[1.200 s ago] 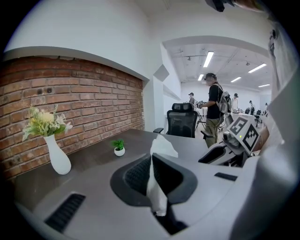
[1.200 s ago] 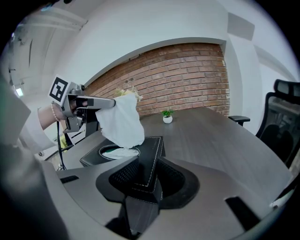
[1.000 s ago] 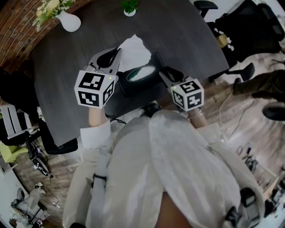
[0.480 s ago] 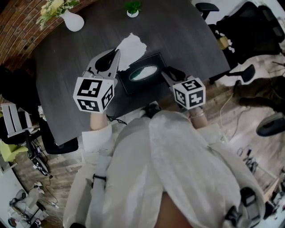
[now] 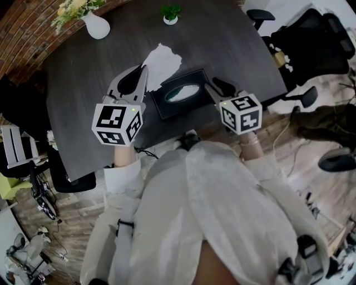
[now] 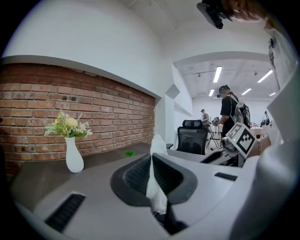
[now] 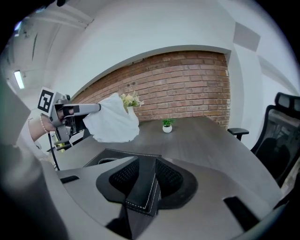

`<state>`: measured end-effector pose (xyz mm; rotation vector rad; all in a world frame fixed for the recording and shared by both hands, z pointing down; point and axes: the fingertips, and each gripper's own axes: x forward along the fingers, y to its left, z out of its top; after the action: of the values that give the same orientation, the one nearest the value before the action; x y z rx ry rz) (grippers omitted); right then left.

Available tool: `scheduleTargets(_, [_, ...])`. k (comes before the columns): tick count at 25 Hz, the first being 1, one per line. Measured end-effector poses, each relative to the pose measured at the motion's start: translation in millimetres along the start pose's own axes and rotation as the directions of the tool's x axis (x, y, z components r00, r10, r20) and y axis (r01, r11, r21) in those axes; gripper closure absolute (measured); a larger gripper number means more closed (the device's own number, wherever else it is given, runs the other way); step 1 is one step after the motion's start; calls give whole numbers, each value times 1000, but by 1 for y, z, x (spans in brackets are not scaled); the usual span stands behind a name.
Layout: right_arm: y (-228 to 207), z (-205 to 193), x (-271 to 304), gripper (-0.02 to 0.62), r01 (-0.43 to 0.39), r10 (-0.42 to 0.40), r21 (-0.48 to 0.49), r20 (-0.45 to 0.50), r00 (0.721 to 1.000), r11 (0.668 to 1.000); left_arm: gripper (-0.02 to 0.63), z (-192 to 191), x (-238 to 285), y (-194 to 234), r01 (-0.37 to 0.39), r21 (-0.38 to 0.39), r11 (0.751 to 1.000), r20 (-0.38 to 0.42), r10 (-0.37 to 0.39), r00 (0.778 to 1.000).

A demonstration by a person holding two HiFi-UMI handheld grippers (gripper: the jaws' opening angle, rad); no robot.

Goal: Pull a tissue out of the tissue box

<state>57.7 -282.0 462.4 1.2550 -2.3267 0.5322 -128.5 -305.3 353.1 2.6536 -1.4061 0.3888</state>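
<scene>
Even, bright indoor light from ceiling strips [image 6: 217, 74], soft shadows, heavy fisheye curvature and dark vignetted corners.

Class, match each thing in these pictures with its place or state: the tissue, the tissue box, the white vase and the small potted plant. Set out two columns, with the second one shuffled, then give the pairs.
Things
1. tissue
2. tissue box
3. white vase
4. small potted plant

Places and states
A. green leaves in a white pot, at the far edge of the table
B. gripped at one corner by the right gripper
C. holds flowers
D. clear of the box, pinched in the left gripper

Pairs: 1-D, 2-B, 3-C, 4-A
</scene>
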Motion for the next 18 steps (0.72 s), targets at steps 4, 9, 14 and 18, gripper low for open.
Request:
scheduleTargets(4, [10, 31, -2, 492, -34, 35, -20, 58, 998, 999, 597, 4, -9, 5, -25, -26, 999, 26, 26, 999])
scheduleTargets(9, [26, 71, -10, 494, -86, 92, -50, 135, 987, 995, 597, 15, -21, 11, -66, -67, 996, 76, 71, 995])
scheduleTargets(14, [40, 109, -21, 499, -157, 162, -43, 222, 961, 987, 597, 25, -30, 13, -76, -119, 990, 131, 92, 987])
scheduleTargets(18, [64, 124, -30, 499, -235, 250, -87, 259, 933, 968, 597, 26, -34, 5, -66, -139, 988, 141, 86, 986])
